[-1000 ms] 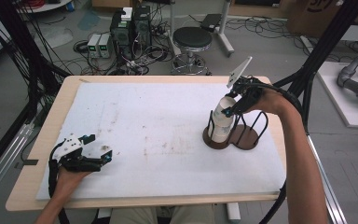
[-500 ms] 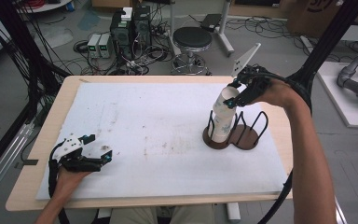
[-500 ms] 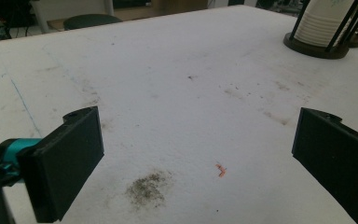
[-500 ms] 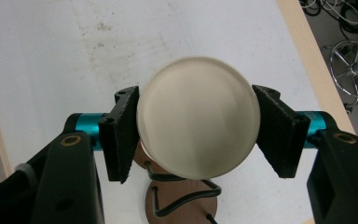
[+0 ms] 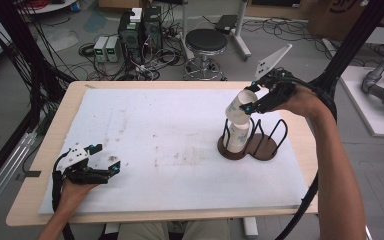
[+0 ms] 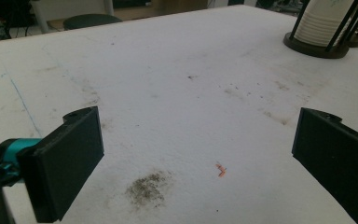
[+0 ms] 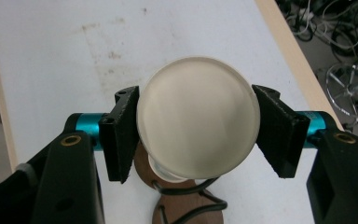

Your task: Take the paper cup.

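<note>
- Right gripper (image 5: 247,103) clamped on a paper cup (image 7: 198,117), tilted, just above the cup stack (image 5: 238,136) in the wire holder (image 5: 265,150).
- Left gripper (image 5: 100,170) spread, empty, resting on the table (image 5: 155,120).
- Probably lifting one cup off; next, clearing the wire loops.

**Materials and finishes on the table**

The table (image 5: 300,150) has a pale wood edge with a smooth, matt look, and most of its top lies under a white sheet (image 5: 170,130) that reads as foam or felt: matt, slightly grainy, and marked with grey smudges (the left gripper view shows them close up). The cup (image 7: 198,116) held in the right gripper (image 7: 196,135) looks like off-white paper, smooth with a faint sheen on its base. The cup holder (image 5: 252,142) has a dark brown, wood-looking base and thin black wire hoops. Both grippers, the left gripper (image 6: 196,158) included, have matt black plastic jaws, and glossy teal metal-looking parts sit behind them.
</note>
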Demonstrator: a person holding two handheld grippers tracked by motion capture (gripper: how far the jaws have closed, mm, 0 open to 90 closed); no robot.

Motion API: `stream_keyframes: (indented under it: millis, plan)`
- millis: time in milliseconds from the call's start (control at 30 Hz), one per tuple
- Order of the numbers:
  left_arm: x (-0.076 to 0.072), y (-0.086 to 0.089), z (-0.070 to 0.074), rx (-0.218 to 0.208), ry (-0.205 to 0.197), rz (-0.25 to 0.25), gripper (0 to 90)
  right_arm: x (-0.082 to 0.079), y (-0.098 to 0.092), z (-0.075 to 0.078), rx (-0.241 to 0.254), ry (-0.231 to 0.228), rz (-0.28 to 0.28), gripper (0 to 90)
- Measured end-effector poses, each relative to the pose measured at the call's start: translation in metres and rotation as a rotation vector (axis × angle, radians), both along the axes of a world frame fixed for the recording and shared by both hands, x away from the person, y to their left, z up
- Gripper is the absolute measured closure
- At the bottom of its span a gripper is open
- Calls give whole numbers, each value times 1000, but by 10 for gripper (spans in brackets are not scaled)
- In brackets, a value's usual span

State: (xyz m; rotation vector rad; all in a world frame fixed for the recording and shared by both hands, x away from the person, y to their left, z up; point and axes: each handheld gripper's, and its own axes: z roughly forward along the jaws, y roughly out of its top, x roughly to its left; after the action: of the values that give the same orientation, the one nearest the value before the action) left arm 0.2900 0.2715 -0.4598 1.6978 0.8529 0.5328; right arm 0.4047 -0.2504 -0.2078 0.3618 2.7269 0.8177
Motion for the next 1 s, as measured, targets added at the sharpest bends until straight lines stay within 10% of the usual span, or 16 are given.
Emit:
stream_keyframes:
  millis: [1000]
  plan:
    - [0, -1, 0, 10, -5, 0, 19, -73, 22, -43, 380, -99, 0, 371]
